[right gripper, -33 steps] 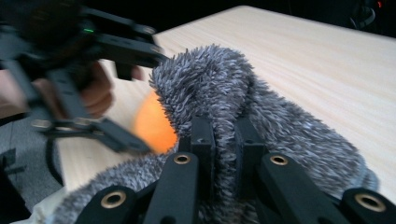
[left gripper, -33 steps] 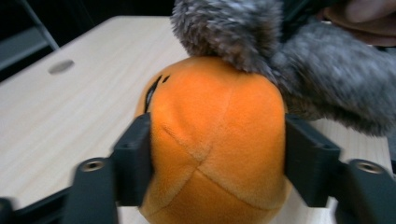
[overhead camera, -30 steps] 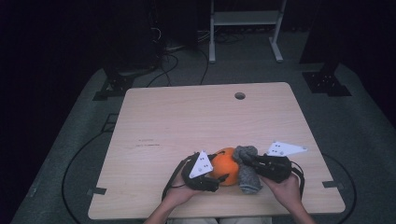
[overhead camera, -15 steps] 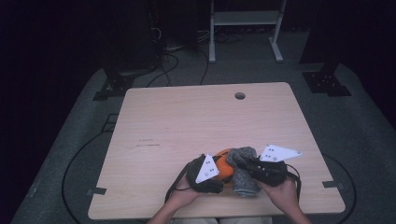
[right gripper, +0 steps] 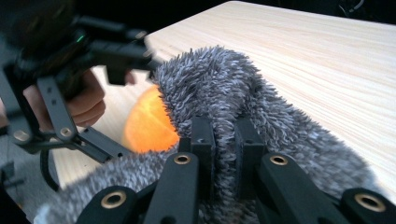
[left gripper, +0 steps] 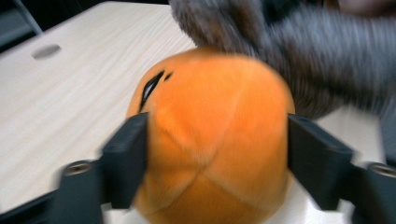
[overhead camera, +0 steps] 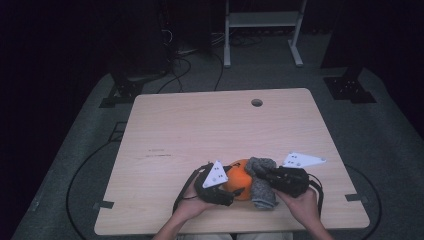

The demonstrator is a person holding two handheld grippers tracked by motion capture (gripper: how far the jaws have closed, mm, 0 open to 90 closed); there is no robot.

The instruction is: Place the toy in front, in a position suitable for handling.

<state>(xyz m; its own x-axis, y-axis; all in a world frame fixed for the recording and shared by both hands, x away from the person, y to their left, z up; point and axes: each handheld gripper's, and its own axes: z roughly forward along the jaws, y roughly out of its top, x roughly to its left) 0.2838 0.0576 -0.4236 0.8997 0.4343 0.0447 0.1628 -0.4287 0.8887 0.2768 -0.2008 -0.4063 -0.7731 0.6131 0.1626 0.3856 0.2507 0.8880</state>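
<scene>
In the left gripper view, motion blur softens the orange plush ball (left gripper: 212, 140) and the grey fuzzy cloth (left gripper: 299, 56), which the top edge cuts off. In the high view, that cloth (overhead camera: 262, 190) hides part of the ball (overhead camera: 239, 178), and the bottom edge cuts off both forearms.

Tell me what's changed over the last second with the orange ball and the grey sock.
Little moved. The left gripper has just been opening, its jaws still astride the orange ball; both look shifted slightly right of a second ago. The right gripper stays shut on the grey sock, draped against the ball near the table's front edge.
</scene>
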